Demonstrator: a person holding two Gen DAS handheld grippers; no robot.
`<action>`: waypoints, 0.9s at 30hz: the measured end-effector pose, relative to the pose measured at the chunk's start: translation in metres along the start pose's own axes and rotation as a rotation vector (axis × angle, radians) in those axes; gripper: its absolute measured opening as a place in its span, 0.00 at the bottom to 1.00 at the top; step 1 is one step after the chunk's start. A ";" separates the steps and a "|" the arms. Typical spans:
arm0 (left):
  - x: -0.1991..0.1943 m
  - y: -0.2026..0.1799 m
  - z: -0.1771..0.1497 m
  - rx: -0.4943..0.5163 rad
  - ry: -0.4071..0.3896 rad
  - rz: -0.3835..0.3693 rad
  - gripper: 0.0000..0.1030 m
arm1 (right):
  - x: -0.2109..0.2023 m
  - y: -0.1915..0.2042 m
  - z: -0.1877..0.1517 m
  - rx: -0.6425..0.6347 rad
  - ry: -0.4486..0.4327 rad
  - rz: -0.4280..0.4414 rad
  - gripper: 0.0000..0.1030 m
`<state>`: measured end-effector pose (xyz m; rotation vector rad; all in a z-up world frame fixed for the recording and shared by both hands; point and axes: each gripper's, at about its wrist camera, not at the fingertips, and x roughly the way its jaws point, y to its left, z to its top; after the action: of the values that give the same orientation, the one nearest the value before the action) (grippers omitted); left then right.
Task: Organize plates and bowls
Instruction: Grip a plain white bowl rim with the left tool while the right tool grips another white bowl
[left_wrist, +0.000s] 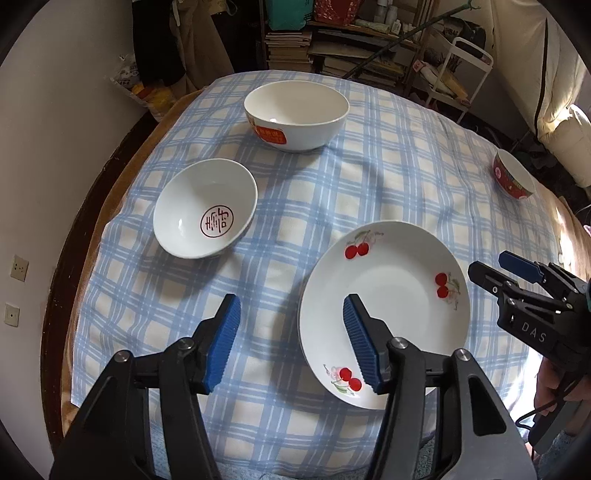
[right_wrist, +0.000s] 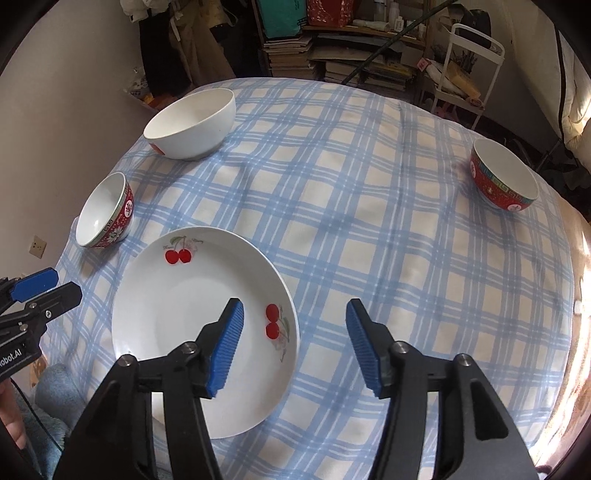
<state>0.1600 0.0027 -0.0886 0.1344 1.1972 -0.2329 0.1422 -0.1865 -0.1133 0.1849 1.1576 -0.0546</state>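
Both sets of tongs hang over the checked tablecloth (right_wrist: 369, 221) with nothing in them — the left gripper (left_wrist: 291, 339) is spread wide, one pad above the cloth and the other above the cherry plate (left_wrist: 384, 310), and the right gripper (right_wrist: 295, 347) is spread just the same, its left pad over that plate's right side. The plate lies flat on the near part of the table, free of both. So this looks like the gap between two placings: the plate is down and the bowls are yet to be gathered. The big white bowl (left_wrist: 295, 114) stands at the far side, the small bowl with the red seal (left_wrist: 205, 208) sits to the left, tipped a little — and a red patterned bowl (right_wrist: 504, 175) waits well apart on the right. Next, I'd say, a hand must pick one bowl, drop its open pads astride the rim and pinch the wall cleanly; glazed china could slip.
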 end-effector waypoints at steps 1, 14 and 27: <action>-0.002 0.003 0.005 -0.011 0.002 -0.002 0.73 | -0.003 0.002 0.003 -0.007 -0.006 0.000 0.63; -0.008 0.031 0.083 0.059 -0.083 0.090 0.88 | -0.011 0.004 0.078 0.048 -0.098 0.038 0.99; 0.045 0.058 0.165 0.032 -0.132 0.117 0.88 | 0.047 0.008 0.162 0.072 -0.067 0.125 0.99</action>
<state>0.3389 0.0173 -0.0722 0.2134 1.0508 -0.1566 0.3090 -0.2039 -0.0921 0.3165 1.0755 0.0085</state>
